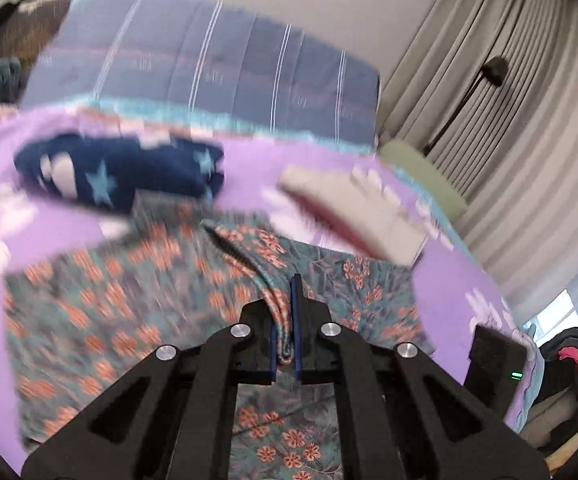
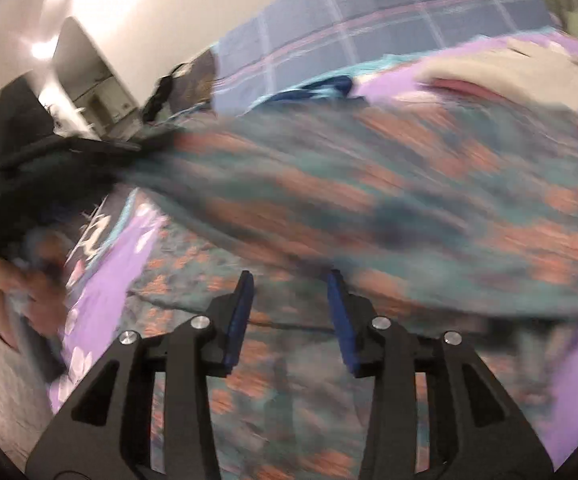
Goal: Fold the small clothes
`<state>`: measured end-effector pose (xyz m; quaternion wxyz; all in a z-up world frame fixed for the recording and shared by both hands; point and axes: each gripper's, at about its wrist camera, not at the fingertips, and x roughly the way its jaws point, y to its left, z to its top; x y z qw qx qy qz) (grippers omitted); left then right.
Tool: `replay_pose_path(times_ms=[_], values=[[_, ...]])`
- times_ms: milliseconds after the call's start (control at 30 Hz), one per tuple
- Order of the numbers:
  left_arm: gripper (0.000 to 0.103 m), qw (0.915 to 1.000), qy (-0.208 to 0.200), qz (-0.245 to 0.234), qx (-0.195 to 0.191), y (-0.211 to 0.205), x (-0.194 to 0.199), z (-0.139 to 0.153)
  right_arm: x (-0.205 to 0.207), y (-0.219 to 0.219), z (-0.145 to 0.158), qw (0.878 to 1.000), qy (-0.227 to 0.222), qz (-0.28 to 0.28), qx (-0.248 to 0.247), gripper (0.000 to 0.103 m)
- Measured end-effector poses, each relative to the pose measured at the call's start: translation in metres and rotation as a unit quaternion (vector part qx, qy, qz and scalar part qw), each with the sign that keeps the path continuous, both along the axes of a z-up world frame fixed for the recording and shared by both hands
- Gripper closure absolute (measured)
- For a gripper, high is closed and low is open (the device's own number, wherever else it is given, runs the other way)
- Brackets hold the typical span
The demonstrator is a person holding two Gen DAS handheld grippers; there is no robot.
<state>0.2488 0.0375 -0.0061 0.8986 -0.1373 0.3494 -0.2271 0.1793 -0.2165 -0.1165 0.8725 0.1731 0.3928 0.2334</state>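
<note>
The left gripper (image 1: 287, 320) is pinching a bunched edge of the teal cotton garment printed with orange flowers (image 1: 137, 280), apparently to carry that edge over for a fold. The garment spreads ahead of and beneath both tools across the purple flowered bedspread (image 1: 445, 292). The right gripper (image 2: 291, 312) stands spread with nothing pressed between its blue pads (image 2: 239, 320), cloth lying below. Beyond the left tool lies a folded navy star-print piece (image 1: 121, 172).
</note>
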Motion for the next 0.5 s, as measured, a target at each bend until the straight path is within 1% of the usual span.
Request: replay_pose_path(times_ms=[67,100,167,233,300,367,433,500], values=[[0.098,0.9999,-0.016,0.005,0.003,0.009,-0.003,0.011,-0.001,-0.02,-0.01,1.0,0.02,-0.017,0.015,0.063],[0.098,0.9998,-0.017,0.009,0.004,0.012,-0.004,0.012,0.001,-0.027,-0.015,0.999,0.031,-0.029,0.016,0.063],[0.098,0.9998,-0.014,0.016,0.005,0.02,-0.005,0.013,0.004,-0.032,-0.025,0.998,0.038,-0.043,0.009,0.075],[0.098,0.9996,-0.01,0.027,0.006,0.03,-0.006,0.01,0.005,-0.029,-0.029,0.998,0.037,-0.053,-0.008,0.079],[0.098,0.9991,-0.01,0.042,0.005,0.051,-0.012,0.009,0.002,-0.023,-0.027,0.998,0.027,-0.052,-0.028,0.077],[0.098,0.9983,-0.011,0.058,0.006,0.073,-0.019,0.006,0.001,-0.018,-0.028,0.998,0.021,-0.048,-0.041,0.072],[0.098,0.9967,-0.002,0.081,0.004,0.098,-0.024,-0.003,0.001,-0.017,-0.028,0.998,0.019,-0.045,-0.042,0.07],[0.098,0.9956,0.011,0.093,0.011,0.115,-0.026,-0.017,0.002,-0.018,-0.028,0.998,0.02,-0.045,-0.039,0.069]])
